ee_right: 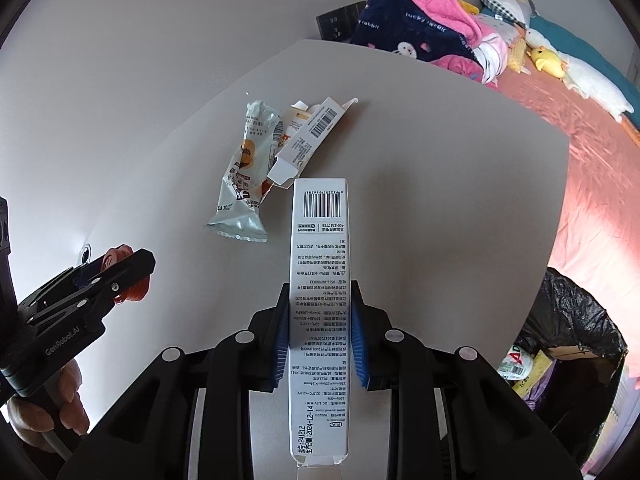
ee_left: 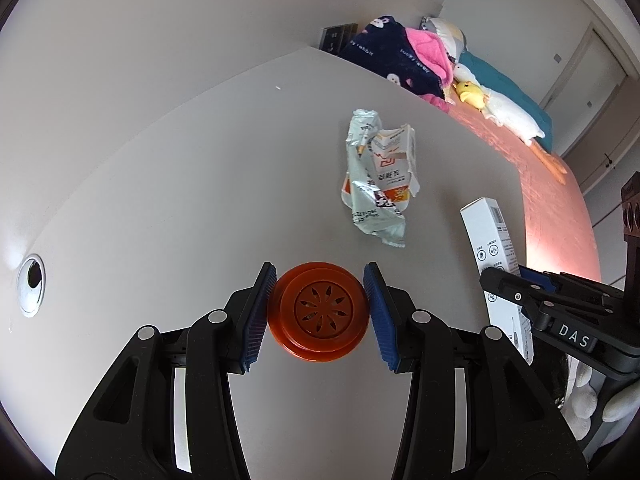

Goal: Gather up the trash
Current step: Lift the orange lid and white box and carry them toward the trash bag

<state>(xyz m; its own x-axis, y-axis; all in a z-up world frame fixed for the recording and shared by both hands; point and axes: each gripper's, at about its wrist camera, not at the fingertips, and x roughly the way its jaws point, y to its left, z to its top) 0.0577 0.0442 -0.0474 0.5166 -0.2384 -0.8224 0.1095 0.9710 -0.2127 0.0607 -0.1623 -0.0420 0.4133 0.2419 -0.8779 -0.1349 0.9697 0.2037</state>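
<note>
My left gripper [ee_left: 319, 309] is shut on an orange round lid [ee_left: 318, 315] with a flower-shaped cutout, held just above the grey table [ee_left: 180, 208]. My right gripper [ee_right: 319, 334] is shut on a long white box [ee_right: 319, 280] printed with a barcode, held lengthwise between its pads. On the table beyond lie a crumpled silver snack wrapper [ee_left: 370, 200] and a torn white carton [ee_right: 310, 136], touching each other. The white box also shows in the left wrist view [ee_left: 494, 248], and the left gripper with the lid in the right wrist view [ee_right: 120, 276].
A bin lined with a black bag [ee_right: 572, 344] holding trash stands at the lower right, beside the table. A bed with a pink sheet [ee_right: 592, 168], blankets and plush ducks lies beyond. A cable hole [ee_left: 31, 285] is in the table at the left.
</note>
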